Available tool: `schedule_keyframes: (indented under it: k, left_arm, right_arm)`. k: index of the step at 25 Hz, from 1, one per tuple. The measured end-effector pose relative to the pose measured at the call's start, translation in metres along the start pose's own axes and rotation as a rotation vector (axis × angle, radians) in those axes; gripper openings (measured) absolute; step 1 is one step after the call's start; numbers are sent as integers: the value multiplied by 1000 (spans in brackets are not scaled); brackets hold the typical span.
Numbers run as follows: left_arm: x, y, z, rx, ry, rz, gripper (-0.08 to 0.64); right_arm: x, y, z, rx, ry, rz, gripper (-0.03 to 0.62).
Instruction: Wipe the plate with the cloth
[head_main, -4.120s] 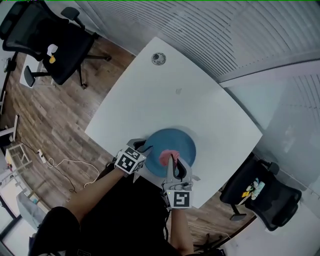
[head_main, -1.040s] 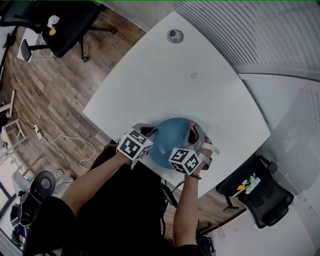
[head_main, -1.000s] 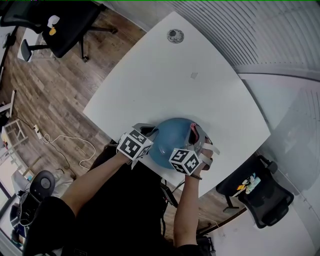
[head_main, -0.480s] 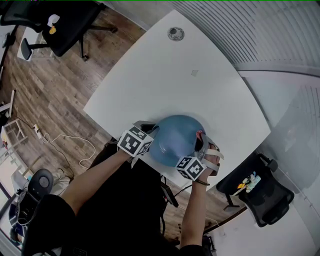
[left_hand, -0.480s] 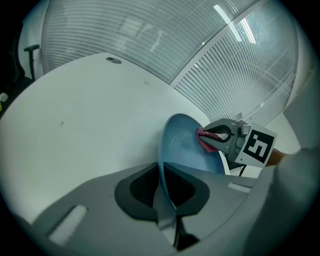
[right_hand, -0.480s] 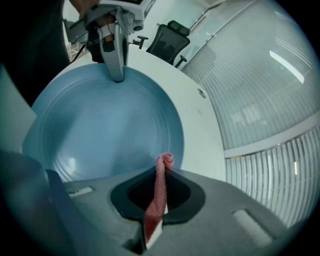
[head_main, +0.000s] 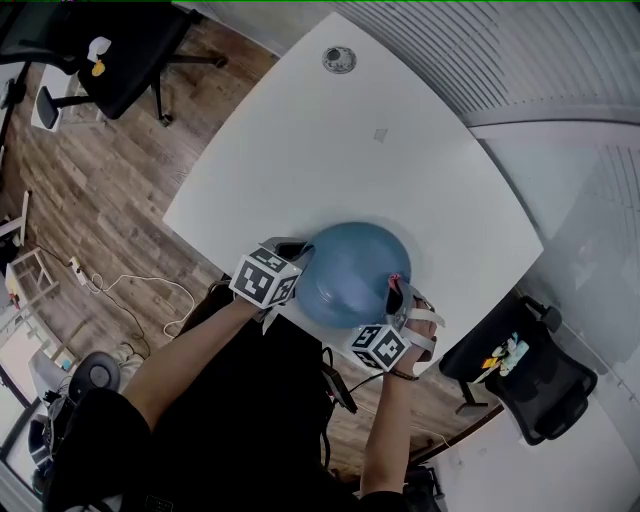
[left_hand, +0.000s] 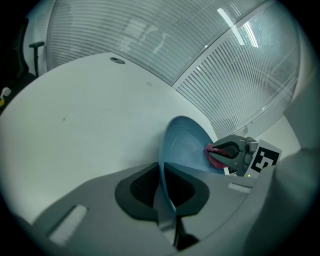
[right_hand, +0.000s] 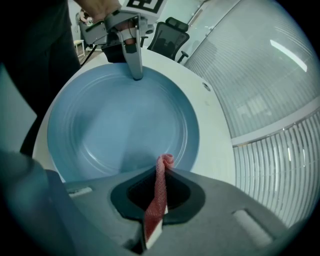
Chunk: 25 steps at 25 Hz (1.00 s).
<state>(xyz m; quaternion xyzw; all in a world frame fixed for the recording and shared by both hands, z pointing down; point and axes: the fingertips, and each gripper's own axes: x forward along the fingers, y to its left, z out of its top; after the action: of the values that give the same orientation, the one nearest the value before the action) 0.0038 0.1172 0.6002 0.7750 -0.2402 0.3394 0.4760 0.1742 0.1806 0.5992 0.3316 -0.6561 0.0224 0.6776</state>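
A blue plate (head_main: 352, 272) is tilted up off the near edge of the white table (head_main: 330, 150). My left gripper (head_main: 300, 262) is shut on its left rim; in the left gripper view the plate (left_hand: 186, 145) runs edge-on between the jaws of the left gripper (left_hand: 165, 200). My right gripper (head_main: 393, 296) is shut on a pink cloth (head_main: 394, 281) and holds it against the plate's right rim. In the right gripper view the cloth (right_hand: 161, 192) hangs between the jaws of the right gripper (right_hand: 157, 200), its tip at the plate's (right_hand: 115, 125) near rim, with the left gripper (right_hand: 135, 60) on the far rim.
A round grommet (head_main: 338, 59) and a small mark (head_main: 380, 134) sit on the far part of the table. Black office chairs stand at the top left (head_main: 110, 50) and at the lower right (head_main: 530, 380). A ribbed glass wall (left_hand: 165, 45) runs behind the table.
My right gripper has slid the cloth from the plate's middle out to its right rim, then along that rim toward me. The left gripper has kept its hold and place.
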Motion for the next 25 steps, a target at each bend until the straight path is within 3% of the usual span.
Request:
schedule_keyframes:
  k: [12, 19, 25]
  left_arm:
    - [1, 3, 2, -27, -46, 20, 15]
    - [2, 2, 2, -44, -53, 16, 15]
    - [2, 2, 2, -54, -52, 11, 15]
  right_arm:
    - [-17, 54, 0, 131, 3, 155, 15]
    - [-26, 75, 10, 212, -20, 185, 15]
    - [-34, 96, 29, 163, -31, 211, 15]
